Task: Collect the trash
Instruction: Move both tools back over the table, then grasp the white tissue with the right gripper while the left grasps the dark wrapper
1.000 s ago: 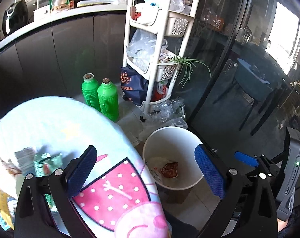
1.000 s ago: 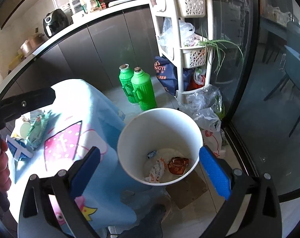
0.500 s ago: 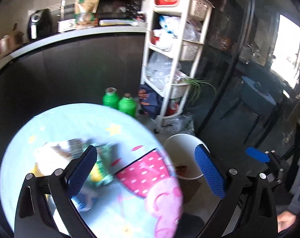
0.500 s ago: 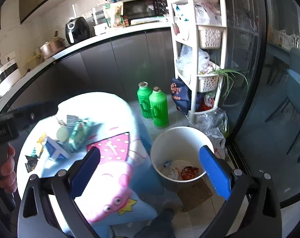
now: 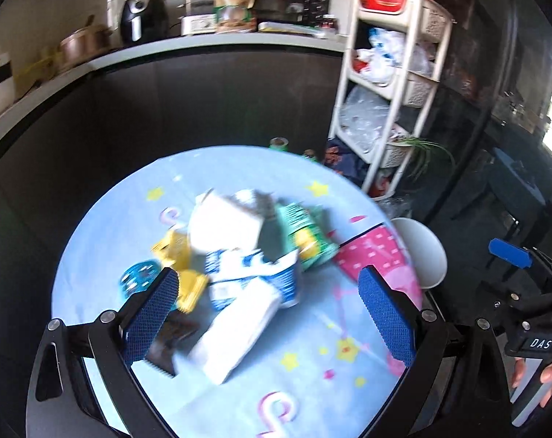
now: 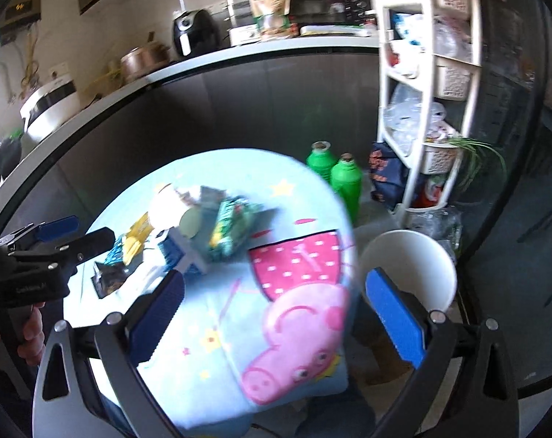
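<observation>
Your left hand-held gripper (image 5: 266, 314): blue-padded fingers spread wide, nothing between them, hovering over the trash heap. Your right hand-held gripper (image 6: 274, 315): also spread wide, empty, over the near right part of the round surface with the light-blue cartoon-pig cloth (image 6: 239, 346).

Trash sits in a loose pile around the surface's middle, toward its left side. Left view is blurred, so details are rough:
- white crumpled paper packet (image 5: 239, 332), nearest you, between the left gripper's fingers in view
- blue-and-white printed carton (image 5: 254, 273), just behind it, touching
- white boxy carton (image 5: 224, 222), farther back
- green foil snack wrapper (image 5: 305, 233), right side of pile
- yellow wrapper (image 5: 181, 255), left side
- dark torn wrapper (image 5: 170, 335), by left finger pad
- teal round lid-like piece (image 5: 139, 277), near left edge; can't tell what it is.

White round plastic bin (image 6: 407, 266) stands on floor just off the surface's right edge. Two green plastic bottles (image 6: 345, 182) on floor beyond the far right edge, beside a white tiered storage rack (image 6: 422, 84).
</observation>
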The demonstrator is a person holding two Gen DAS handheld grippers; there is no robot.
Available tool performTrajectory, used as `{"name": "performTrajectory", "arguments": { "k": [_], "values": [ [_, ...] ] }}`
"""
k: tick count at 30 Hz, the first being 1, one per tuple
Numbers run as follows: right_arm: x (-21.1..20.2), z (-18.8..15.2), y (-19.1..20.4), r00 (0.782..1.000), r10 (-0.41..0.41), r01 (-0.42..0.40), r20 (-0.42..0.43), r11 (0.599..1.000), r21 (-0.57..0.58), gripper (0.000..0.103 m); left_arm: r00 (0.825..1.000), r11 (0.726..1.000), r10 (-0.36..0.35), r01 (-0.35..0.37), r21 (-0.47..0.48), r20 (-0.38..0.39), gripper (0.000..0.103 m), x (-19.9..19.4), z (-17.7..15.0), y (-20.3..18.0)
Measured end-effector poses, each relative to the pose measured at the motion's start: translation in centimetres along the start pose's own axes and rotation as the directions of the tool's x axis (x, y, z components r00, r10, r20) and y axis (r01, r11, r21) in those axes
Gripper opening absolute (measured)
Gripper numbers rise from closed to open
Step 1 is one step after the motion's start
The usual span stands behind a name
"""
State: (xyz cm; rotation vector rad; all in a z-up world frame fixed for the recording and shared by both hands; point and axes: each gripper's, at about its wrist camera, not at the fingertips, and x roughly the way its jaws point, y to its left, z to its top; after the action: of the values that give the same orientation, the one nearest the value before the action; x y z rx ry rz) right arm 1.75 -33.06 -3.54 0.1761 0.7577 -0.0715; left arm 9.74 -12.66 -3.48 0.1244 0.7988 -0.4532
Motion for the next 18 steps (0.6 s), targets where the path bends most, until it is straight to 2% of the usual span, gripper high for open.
{"name": "performTrajectory", "arguments": {
  "k": [4,13,18],
  "values": [
    [1.5,0.1,2.7,0.999,0.021,-0.023,-0.025,0.999,-0.05,0.1,1.0,0.999,0.02,-0.02,-0.044,-0.006,0.095,-0.4,-0.9,2.9],
    [5.3,0.1,8.0,0.991,0.089,-0.099,-0.098,0.989,-0.11,0.1,0.997,0.994,0.069,-0.072,-0.078,-0.046,0.095,0.2,-2.1,7.6],
    [7.1,0.2,10.3,0.984,0.128,-0.144,-0.123,0.982,-0.124,0.1,0.995,0.99,0.09,-0.093,-0.105,-0.029,0.095,-0.3,-2.3,10.1]
  ]
}}
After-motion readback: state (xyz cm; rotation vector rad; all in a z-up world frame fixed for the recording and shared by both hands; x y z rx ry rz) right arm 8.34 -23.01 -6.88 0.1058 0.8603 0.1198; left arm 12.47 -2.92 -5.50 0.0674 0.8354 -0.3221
